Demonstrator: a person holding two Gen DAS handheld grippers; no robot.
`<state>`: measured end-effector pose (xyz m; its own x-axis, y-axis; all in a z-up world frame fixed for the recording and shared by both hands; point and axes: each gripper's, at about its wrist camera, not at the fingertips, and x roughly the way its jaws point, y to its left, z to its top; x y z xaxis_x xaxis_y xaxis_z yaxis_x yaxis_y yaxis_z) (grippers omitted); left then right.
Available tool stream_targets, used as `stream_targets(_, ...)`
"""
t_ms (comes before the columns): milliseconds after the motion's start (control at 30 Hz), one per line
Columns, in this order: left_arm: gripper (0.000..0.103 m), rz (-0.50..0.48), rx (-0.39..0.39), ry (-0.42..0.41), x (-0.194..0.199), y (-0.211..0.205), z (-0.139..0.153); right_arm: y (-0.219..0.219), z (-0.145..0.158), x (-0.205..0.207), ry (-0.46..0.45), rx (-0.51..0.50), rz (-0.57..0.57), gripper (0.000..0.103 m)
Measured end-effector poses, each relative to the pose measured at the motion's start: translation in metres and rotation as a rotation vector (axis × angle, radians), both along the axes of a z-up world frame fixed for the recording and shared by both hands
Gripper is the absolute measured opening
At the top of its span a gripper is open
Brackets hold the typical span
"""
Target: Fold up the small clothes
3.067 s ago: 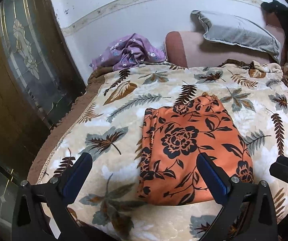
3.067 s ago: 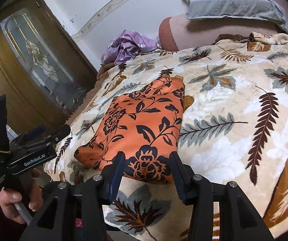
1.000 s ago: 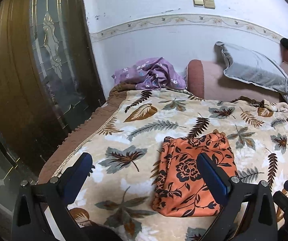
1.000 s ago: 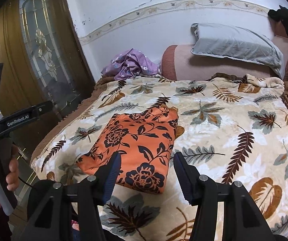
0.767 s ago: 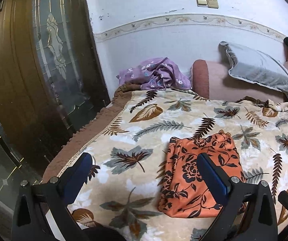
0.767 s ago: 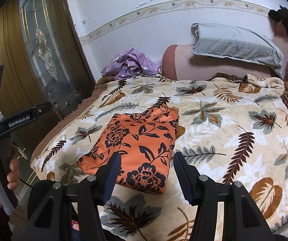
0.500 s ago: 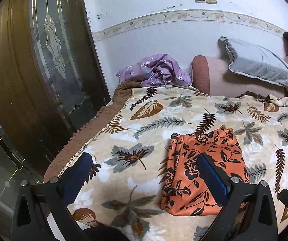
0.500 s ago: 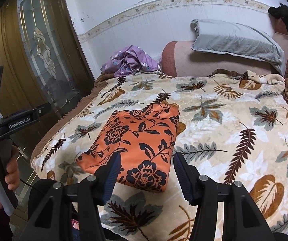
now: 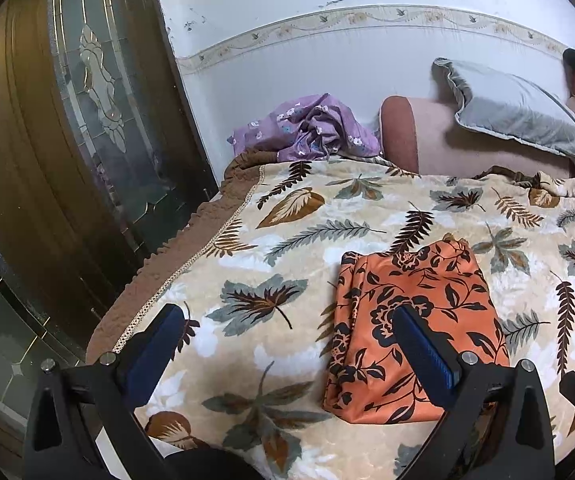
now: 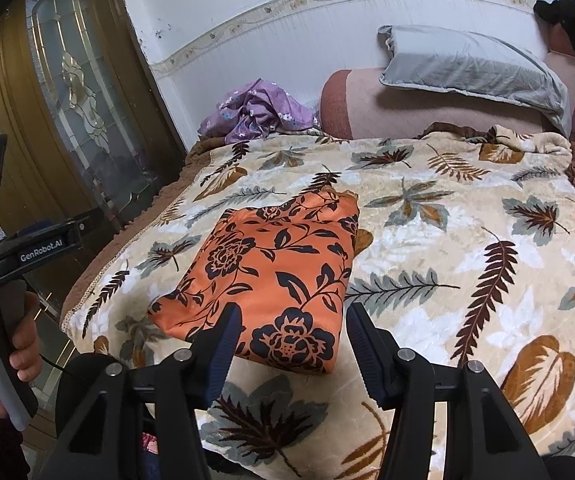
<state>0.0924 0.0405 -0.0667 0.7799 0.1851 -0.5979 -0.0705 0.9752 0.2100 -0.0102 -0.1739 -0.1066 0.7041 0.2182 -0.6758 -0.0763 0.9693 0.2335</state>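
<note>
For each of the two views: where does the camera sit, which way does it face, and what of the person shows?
Left wrist: behind the open left tongs, looking down the bed toward the wall; no body part visible.
Right wrist: behind the open right tongs, facing likewise; a hand grips the other tool at left.
Shared: folded orange floral garment, leaf-print blanket, purple cloth, grey pillow.
</note>
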Motion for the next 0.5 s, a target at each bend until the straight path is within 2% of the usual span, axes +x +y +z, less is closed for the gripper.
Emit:
stream_targets(133, 0.103, 0.003, -0.004, -0.001, 0.000, 0.001, 0.000, 0.001, 0.003, -0.001, -0.016, 0.012, -0.005, 0.058)
stream_targets(333, 0.103, 0.003, -0.022, -0.010, -0.002, 0.005, 0.004, 0.004, 0.020, -0.008, -0.100, -0.016, -0.029, 0.058)
stream_targets(400, 0.103, 0.005, -0.026, -0.013, -0.003, 0.006, 0.006, 0.007, 0.024, -0.009, -0.113, -0.045, -0.046, 0.062)
stream_targets(433, 0.103, 0.006, -0.030, -0.014, -0.004, 0.007, 0.007, 0.008, 0.027, -0.010, -0.123, -0.052, -0.054, 0.067)
stream_targets(500, 0.103, 0.010, -0.040, -0.023, -0.007, 0.010, 0.010, 0.010, 0.031, -0.012, -0.137, -0.059, -0.073, 0.069)
